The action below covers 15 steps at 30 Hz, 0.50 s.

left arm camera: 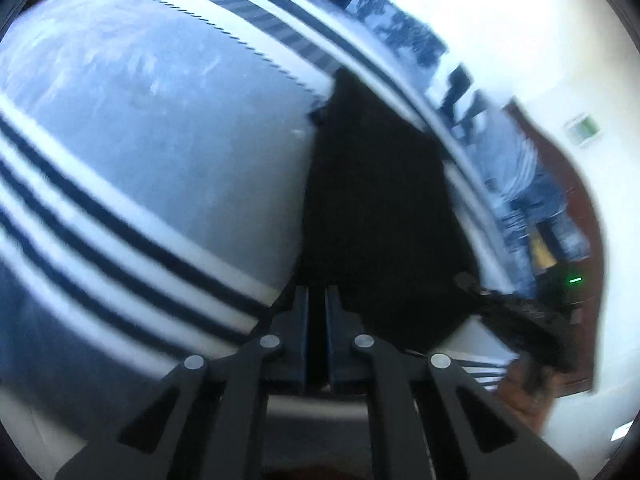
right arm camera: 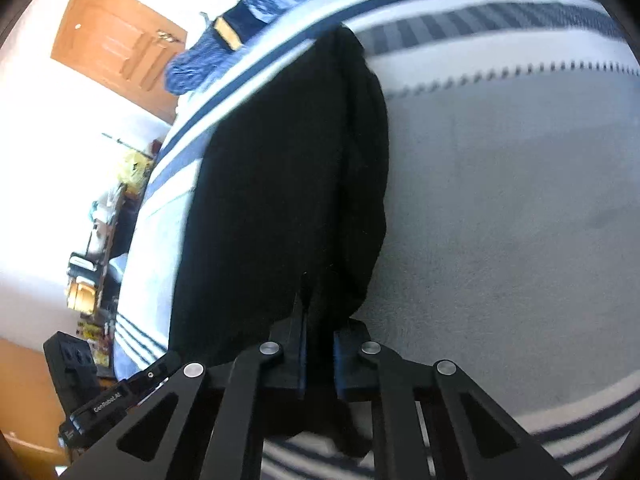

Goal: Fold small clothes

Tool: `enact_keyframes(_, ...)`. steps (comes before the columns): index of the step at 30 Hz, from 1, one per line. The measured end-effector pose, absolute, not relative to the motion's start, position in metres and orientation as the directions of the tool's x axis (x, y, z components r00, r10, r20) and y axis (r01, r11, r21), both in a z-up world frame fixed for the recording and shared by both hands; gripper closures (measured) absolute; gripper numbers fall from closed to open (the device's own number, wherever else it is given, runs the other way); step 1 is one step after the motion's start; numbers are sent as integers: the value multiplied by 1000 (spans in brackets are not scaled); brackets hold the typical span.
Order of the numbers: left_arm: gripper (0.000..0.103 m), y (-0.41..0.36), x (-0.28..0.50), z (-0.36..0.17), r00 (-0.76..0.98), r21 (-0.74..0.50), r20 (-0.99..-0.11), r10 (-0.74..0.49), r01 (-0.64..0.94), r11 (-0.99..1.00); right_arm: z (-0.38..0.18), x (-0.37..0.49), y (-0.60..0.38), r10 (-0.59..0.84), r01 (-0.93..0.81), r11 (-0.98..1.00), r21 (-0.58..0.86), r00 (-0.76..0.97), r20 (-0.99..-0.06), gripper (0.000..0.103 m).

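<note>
Two wrist views look down on a bed. Nearest in the left view, the left gripper (left arm camera: 318,308) has its jaws drawn narrow, pinching a near edge of a black garment (left arm camera: 380,208). Nearest in the right view, the right gripper (right arm camera: 318,320) likewise has its jaws closed on dark cloth at the garment's (right arm camera: 280,184) near edge. The garment hangs or stretches away from both grippers toward the far side, over a grey bedspread (right arm camera: 500,200) with dark and white stripes. Beyond it, at the far edge, lies a rumpled blue blanket (right arm camera: 192,68), and past that a wooden door (right arm camera: 116,48). Both views are blurred. Risk, as a judgement: thin cloth could slip from either pinch, or the grippers pulling unevenly could skew the fold and bunch the fabric.
</note>
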<state>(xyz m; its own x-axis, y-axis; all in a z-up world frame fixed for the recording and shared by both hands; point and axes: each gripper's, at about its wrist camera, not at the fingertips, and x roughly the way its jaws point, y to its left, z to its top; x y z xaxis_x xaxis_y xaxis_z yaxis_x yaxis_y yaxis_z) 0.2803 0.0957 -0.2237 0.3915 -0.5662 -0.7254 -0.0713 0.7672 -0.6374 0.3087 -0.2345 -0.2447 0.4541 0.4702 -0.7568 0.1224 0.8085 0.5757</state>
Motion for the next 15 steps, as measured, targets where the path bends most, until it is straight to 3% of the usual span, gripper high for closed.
enact_keyframes(2, 96, 98, 264, -211, 379, -694, -685, -622, -79, 716, -225, 303, -241, 487, 107, 804, 585, 446, -751, 94)
enact_keyframes(5, 96, 96, 253, -220, 372, -645, -734, -568, -118, 755, -212, 291, -248, 518, 99, 794, 600, 407, -753, 94)
enact_keyframes(10, 93, 93, 260, -267, 302, -605, -787, -538, -209, 768, -264, 289, -238, 523, 105, 813, 573, 299, -798, 87)
enact_keyframes(12, 85, 93, 255, -261, 321, -593, -791, -521, -187, 784, -281, 282, -240, 518, 148, 801, 580, 313, -796, 71)
enact_keyframes(14, 60, 87, 250, -253, 342, -568, -796, -500, -136, 812, -280, 267, -245, 556, 163, 749, 643, 373, -742, 34)
enact_keyframes(15, 58, 84, 249, -252, 344, -565, -795, -500, -119, 817, -278, 259, -247, 568, 162, 730, 664, 397, -721, 27)
